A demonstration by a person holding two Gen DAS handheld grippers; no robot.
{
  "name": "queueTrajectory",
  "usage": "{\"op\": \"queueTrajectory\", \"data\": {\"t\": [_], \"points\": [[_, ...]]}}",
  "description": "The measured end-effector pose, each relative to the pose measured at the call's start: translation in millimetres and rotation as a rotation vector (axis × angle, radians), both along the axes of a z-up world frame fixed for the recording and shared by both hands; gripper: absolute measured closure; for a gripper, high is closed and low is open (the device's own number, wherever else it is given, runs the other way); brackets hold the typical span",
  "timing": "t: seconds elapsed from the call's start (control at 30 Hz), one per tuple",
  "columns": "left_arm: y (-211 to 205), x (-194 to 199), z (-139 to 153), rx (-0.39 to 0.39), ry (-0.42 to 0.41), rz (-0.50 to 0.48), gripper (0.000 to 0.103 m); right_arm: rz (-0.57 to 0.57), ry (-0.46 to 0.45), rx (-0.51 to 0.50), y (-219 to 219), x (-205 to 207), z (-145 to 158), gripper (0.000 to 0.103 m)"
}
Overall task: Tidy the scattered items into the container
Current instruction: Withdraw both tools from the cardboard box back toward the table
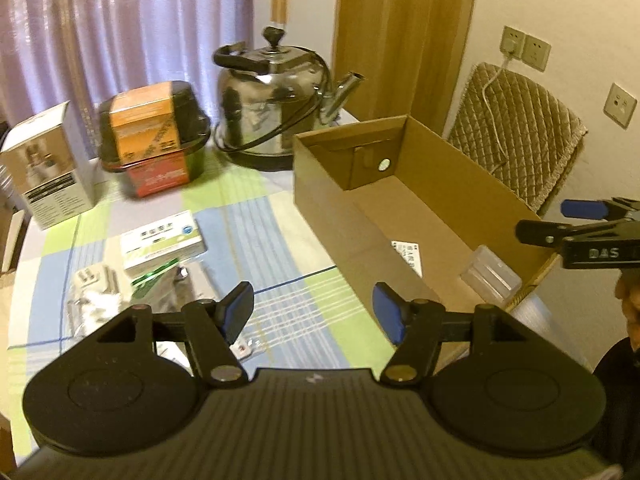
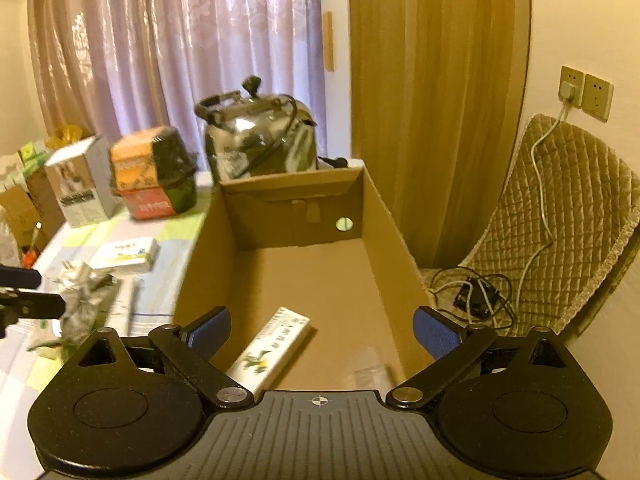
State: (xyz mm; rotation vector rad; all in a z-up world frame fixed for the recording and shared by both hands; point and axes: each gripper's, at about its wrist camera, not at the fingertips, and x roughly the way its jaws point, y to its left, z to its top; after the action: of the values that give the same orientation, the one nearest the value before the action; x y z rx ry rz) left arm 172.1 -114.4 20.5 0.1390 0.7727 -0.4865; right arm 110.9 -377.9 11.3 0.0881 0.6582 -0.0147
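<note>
The left gripper (image 1: pixel 313 314) hangs over the checked tablecloth (image 1: pixel 280 216) with its blue-padded jaws spread wide and nothing between them. Just ahead and to its left lie the loose items: a crinkled clear bag (image 1: pixel 92 296) with small parts inside and, beyond it, a white-and-green medicine box (image 1: pixel 162 242). The right gripper (image 2: pixel 322 330) is likewise spread apart and empty, poised above the near end of the open cardboard box (image 2: pixel 376 220), which stands on the table to the right of the scattered things. Inside the box, on its floor, rest a long white carton with green print (image 2: pixel 272 346) and a small clear plastic case (image 1: pixel 490 276) near the right wall. Farther back on the table stand a steel kettle (image 1: pixel 276 104), an orange-and-black tub (image 1: pixel 154 132) and a grey-white carton (image 1: pixel 46 166).
</note>
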Motion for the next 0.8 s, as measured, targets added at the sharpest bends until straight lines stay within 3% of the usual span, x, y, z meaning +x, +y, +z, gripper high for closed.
{"op": "queueTrajectory", "data": {"t": [0.27, 0.63, 0.8], "points": [[46, -32, -1, -0.013, 0.007, 0.100, 0.038, 0.108, -0.008, 0.021, 47, -39, 9, 0.001], [128, -75, -2, -0.008, 0.018, 0.273, 0.035, 0.237, -0.015, 0.041, 108, -54, 18, 0.001], [154, -88, -5, 0.001, 0.020, 0.324, 0.025, 0.292, -0.002, 0.040, 135, -55, 17, 0.001]]}}
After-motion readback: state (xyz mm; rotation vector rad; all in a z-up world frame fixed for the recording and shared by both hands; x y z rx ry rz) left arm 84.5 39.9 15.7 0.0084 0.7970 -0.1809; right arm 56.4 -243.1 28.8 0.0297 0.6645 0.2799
